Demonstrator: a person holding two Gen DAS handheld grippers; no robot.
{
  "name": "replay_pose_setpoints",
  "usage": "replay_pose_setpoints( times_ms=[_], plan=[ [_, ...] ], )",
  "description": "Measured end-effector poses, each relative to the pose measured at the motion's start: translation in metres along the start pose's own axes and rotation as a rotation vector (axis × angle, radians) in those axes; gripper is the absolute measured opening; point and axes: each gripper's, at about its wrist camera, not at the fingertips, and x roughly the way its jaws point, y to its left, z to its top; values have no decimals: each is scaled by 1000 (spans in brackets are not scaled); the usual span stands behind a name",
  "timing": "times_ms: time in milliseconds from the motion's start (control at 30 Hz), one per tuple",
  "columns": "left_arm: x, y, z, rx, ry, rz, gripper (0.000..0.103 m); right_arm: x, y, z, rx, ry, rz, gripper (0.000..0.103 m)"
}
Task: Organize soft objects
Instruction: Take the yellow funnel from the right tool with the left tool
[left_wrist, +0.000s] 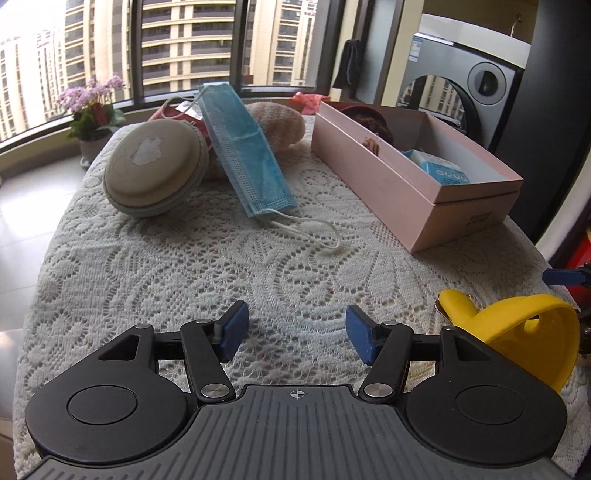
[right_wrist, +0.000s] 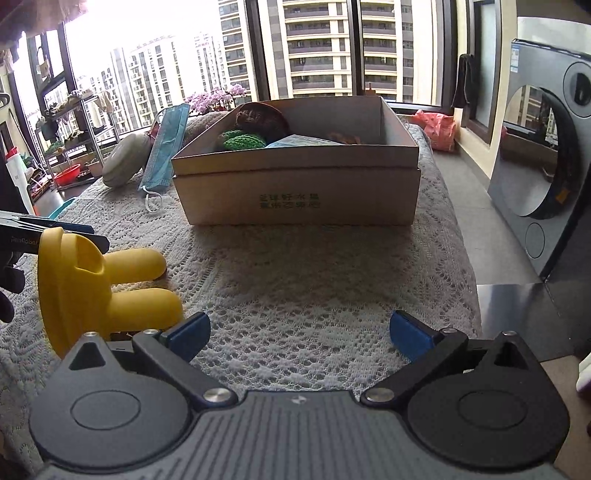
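A blue face mask (left_wrist: 246, 151) leans on a knitted beige item (left_wrist: 280, 123) at the far side of the lace-covered table (left_wrist: 221, 266), beside a round beige zip pouch (left_wrist: 155, 171). A pink open box (left_wrist: 413, 184) at the right holds a tissue pack (left_wrist: 441, 168) and dark knitted items. In the right wrist view the box (right_wrist: 295, 199) holds green crochet (right_wrist: 243, 141) and a brown knit (right_wrist: 260, 118). A yellow soft rubber toy (left_wrist: 513, 332) (right_wrist: 103, 284) lies near the front. My left gripper (left_wrist: 295, 334) and right gripper (right_wrist: 299, 336) are open and empty, low over the table.
A washing machine (right_wrist: 546, 155) stands at the right. Potted pink flowers (left_wrist: 92, 110) sit on the window sill at the left. A red bag (right_wrist: 436, 129) lies behind the box. The left gripper's blue fingers (right_wrist: 70, 230) show beside the yellow toy.
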Motion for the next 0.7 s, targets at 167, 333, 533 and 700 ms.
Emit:
replay_pose_setpoints(
  times_ms=[167,333,533,700],
  plan=[
    [-4,15,8,-70,7,-100,63,-2,-4,0,14,-9,14,103],
    [-64,-14,16,-51,-209,-250,63,-4,-9,-1,40,-21,34,103],
    [-59,-92,12,132,-144,-190,64,-6,-11,-2,61,-30,50,103],
    [-31,-102,-7,170,-13,-198,78,-7,-12,-3,78,-38,61,103]
  ],
)
